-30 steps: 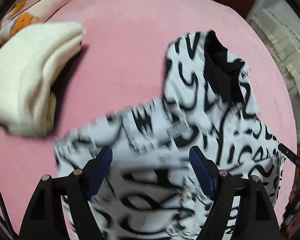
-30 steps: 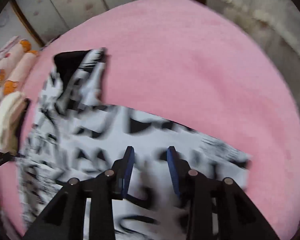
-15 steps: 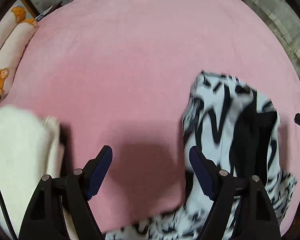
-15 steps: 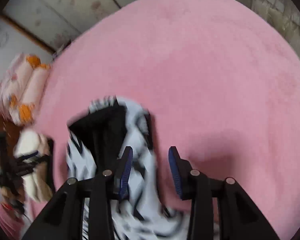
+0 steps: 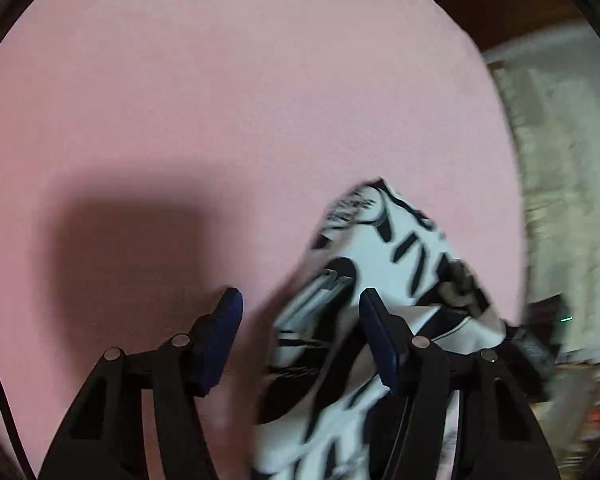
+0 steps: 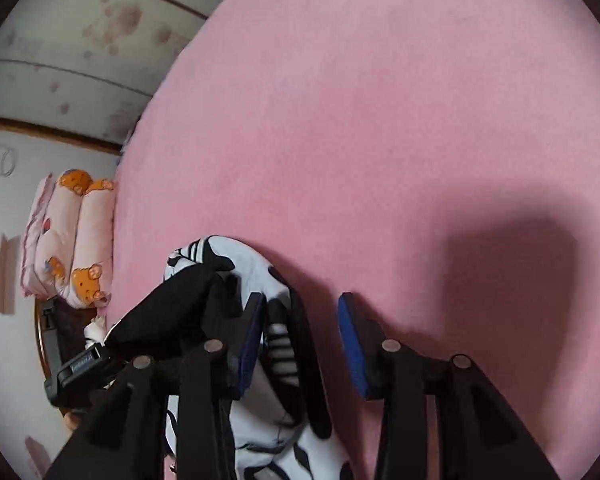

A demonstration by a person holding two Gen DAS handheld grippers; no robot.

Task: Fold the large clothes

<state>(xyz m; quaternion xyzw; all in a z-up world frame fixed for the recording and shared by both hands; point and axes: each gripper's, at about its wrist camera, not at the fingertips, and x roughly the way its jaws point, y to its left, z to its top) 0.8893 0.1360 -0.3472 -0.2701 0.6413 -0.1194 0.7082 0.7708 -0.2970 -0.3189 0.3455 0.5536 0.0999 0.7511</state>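
The pink blanket (image 5: 228, 112) fills most of both views. On it lies the black and white top (image 5: 384, 264), all bunched up in a heap and not flat.

The left gripper (image 5: 300, 312) points down at the blanket. Its jaws have just been closing, but they are still partly open. The bunched top pokes up into the gap between them, next to the right-hand blue pad (image 5: 380, 344). The other blue pad has only pink blanket beside it. It is hard to tell if the pad touches the cloth, and the pads do not squeeze it. A dark shadow (image 5: 132, 256) sits on the blanket to the left of this gripper.

The right gripper (image 6: 302, 332) also points down. Its jaws are partly open too. The top (image 6: 256, 268) lies by its left-hand pad, and part of the cloth sits in the gap. A black part of the top (image 6: 172, 312) hangs over that finger. The pads do not press on the cloth. The other pad has bare blanket (image 6: 380, 120) around it.

Off the left edge of the blanket there is a pink pillow with orange bears (image 6: 72, 236). Behind it is a pale wall with spots (image 6: 84, 56)
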